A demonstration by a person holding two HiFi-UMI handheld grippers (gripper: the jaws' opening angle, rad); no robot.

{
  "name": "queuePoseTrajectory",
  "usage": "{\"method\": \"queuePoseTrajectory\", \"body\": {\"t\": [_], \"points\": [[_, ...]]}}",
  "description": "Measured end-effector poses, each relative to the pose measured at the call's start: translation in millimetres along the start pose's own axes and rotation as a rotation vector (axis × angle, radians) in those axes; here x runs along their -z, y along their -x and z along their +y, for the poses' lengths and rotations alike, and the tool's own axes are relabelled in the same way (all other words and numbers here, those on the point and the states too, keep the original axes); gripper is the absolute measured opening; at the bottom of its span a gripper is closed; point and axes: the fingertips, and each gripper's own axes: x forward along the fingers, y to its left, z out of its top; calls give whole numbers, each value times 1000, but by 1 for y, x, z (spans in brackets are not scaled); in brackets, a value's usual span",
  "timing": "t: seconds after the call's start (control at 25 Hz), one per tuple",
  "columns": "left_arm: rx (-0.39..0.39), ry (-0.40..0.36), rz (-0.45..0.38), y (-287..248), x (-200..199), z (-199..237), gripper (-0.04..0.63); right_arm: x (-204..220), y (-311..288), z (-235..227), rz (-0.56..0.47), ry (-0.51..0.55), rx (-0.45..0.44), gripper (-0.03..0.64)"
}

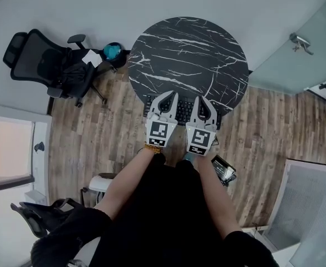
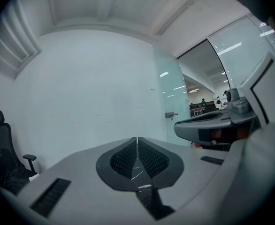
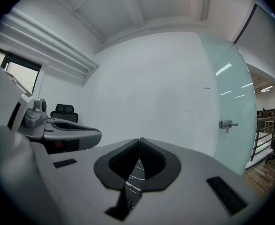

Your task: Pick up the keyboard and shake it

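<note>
My left tool and right tool hover pressed together, empty, over the keyboard on the desk, lined up for grabbing.

No word, number or brand name can be read anywhere. The marker cube on the left and the marker cube on the right show only black-and-white coded squares, and the keyboard key legends are too small to read
</note>
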Motion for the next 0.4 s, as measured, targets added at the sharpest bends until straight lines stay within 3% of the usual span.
{"method": "queuePoseTrajectory", "body": {"t": [0.4], "points": [[43, -18, 9, 7, 1, -12, 21, 7, 11, 0, 22, 10, 11, 31]]}}
